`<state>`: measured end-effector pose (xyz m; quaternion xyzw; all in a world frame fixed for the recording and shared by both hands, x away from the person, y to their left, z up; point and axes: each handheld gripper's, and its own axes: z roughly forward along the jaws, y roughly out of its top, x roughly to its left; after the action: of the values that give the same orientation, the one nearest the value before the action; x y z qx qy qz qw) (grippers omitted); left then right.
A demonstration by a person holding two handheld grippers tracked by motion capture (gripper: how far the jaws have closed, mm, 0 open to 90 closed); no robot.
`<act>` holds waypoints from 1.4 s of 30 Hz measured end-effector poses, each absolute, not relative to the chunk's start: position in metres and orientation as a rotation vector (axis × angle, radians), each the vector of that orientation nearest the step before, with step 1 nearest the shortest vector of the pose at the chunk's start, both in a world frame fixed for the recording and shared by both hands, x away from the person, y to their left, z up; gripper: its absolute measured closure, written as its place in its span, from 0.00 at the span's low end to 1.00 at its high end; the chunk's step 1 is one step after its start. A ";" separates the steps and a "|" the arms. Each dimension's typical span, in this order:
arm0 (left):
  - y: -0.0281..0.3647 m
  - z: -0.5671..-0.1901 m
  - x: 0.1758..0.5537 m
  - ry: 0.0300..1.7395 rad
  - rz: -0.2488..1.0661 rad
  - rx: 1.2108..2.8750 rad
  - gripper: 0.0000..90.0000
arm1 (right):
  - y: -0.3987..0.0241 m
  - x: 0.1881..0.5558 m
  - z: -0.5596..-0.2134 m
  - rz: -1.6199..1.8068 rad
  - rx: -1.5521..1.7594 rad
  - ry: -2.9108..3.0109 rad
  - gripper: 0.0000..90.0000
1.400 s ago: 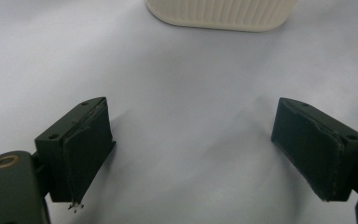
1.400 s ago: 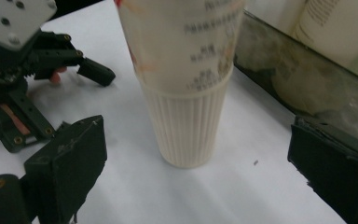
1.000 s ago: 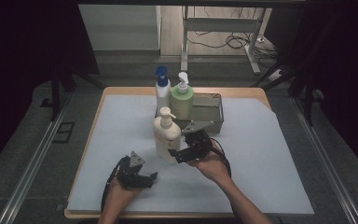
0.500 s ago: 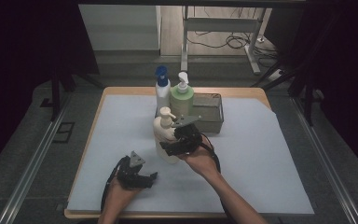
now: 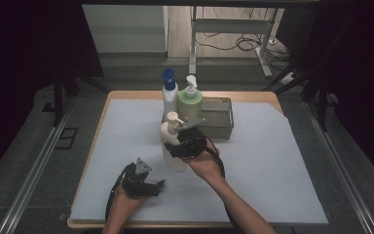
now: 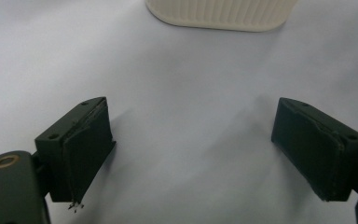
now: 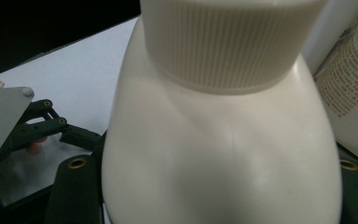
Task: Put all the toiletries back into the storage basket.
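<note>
From the high view I see my right gripper set against the cream bottle, which stands upright on the tabletop in front of a blue-capped bottle, a green pump bottle and a grey bin; the jaws have just been closing with the bottle between them, but from up here I cannot tell whether the pads press on it yet. My left gripper rests low on the tabletop, well short of the bottle. In the left gripper view the jaws stand wide apart with nothing between them, and the bottle's ribbed base sits beyond them, straight ahead. The right gripper view puts the bottle's shoulder and ribbed collar between the jaws, hiding both pads, so contact stays unsettled here as well; it does show my left gripper off past the left jaw, and printed labels behind. I judge the bottle to be smooth, stiff plastic, possibly heavy with liquid and top-heavy under its pump. I would grip the flat body below the shoulder, not the tapering neck, where the pads might slip.
</note>
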<state>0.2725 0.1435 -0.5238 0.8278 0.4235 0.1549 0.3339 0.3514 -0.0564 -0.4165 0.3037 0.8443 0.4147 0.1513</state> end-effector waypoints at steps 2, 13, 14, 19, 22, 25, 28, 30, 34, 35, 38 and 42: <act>0.144 -0.524 0.273 1.105 0.404 2.160 0.13 | -0.056 0.352 -0.415 1.178 0.871 2.434 0.39; 0.144 -0.524 0.273 1.108 0.403 2.161 0.13 | -0.058 0.347 -0.407 1.120 0.848 2.462 0.40; 0.144 -0.524 0.273 1.107 0.402 2.161 0.13 | -0.059 0.346 -0.406 1.118 0.847 2.462 0.40; 0.143 -0.524 0.273 1.108 0.403 2.157 0.13 | -0.067 0.345 -0.399 1.130 0.853 2.458 0.40; 0.144 -0.524 0.273 1.106 0.401 2.161 0.13 | -0.074 0.345 -0.393 1.149 0.863 2.460 0.40; 0.143 -0.524 0.273 1.109 0.400 2.158 0.13 | -0.081 0.345 -0.388 1.170 0.880 2.469 0.40; 0.143 -0.524 0.273 1.109 0.400 2.158 0.13 | -0.087 0.345 -0.383 1.180 0.886 2.472 0.40; 0.144 -0.524 0.273 1.108 0.401 2.160 0.13 | -0.091 0.345 -0.380 1.180 0.892 2.471 0.40; 0.143 -0.524 0.273 1.108 0.400 2.158 0.13 | -0.100 0.345 -0.372 1.177 0.900 2.463 0.40; 0.144 -0.524 0.273 1.106 0.401 2.161 0.13 | -0.102 0.344 -0.370 1.175 0.903 2.461 0.40; 0.143 -0.524 0.273 1.109 0.399 2.157 0.13 | -0.108 0.344 -0.364 1.175 0.903 2.452 0.40; 0.144 -0.523 0.273 1.105 0.399 2.164 0.13 | -0.117 0.345 -0.354 1.170 0.909 2.444 0.40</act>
<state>0.2727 0.1438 -0.5235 0.8286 0.4232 0.1528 0.3331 0.3447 -0.1171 -0.3543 0.3150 0.8465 0.4052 0.1415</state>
